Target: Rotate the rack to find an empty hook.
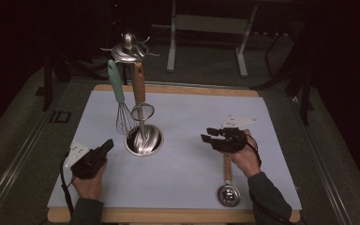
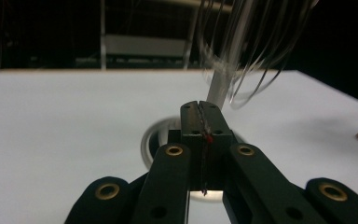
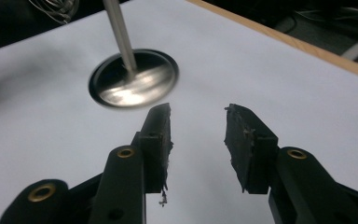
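Nearest me, at the right near edge of the bench, lies a small steel measuring spoon; its bowl sits close to the edge and its wooden handle runs straight away from me, ending under my right hand. My right tongs hover above the far end of that handle, pointing left toward the middle of the bench, and their jaws stand apart with nothing between them, white mat showing in the gap.

My left tongs sit at the near left and aim right and far, at the round steel base of the utensil stand. Their jaws are pressed together on nothing. From the base a thin post rises to a hook ring at the top. A whisk with a teal handle and a wooden-handled tool hang from the ring, long axes almost vertical, heads down just above the base.

White mat covers nearly the whole bench, leaving a wooden strip along the far and near edges. Open room lies between the base and my right tongs, and across the far right of the mat. I can read no writing anywhere.
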`<state>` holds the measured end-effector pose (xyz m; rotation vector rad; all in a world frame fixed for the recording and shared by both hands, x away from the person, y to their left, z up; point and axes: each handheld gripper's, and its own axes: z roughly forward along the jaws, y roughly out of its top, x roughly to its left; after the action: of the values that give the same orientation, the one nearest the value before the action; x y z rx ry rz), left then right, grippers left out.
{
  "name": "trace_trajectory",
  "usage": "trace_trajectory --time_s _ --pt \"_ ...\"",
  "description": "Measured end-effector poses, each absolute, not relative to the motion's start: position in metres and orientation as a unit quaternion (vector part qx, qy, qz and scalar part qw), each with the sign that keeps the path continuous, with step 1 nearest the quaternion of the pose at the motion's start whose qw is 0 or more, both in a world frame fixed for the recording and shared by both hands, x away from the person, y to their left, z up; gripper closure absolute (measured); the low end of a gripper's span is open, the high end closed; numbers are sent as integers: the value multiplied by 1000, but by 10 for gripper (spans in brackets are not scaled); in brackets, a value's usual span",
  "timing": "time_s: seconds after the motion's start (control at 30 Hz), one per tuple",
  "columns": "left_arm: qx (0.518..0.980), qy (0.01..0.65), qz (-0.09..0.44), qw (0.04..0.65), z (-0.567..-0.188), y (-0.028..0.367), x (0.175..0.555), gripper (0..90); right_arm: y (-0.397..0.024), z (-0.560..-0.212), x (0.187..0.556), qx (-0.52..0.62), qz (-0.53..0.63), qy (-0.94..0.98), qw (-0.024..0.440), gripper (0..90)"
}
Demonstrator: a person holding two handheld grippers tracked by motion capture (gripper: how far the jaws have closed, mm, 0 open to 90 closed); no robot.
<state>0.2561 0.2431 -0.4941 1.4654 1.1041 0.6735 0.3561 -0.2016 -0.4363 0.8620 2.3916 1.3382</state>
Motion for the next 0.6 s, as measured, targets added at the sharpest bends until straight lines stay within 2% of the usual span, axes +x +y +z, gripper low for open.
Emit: trace_trajectory --time_s 0.37,0.6 --pt "572 430 301 631 -438 249 251 900 -224 -467 339 341 477 800 127 594" --pt "554 403 315 656 -405 246 255 900 -234 -472 338 357 477 793 127 592"
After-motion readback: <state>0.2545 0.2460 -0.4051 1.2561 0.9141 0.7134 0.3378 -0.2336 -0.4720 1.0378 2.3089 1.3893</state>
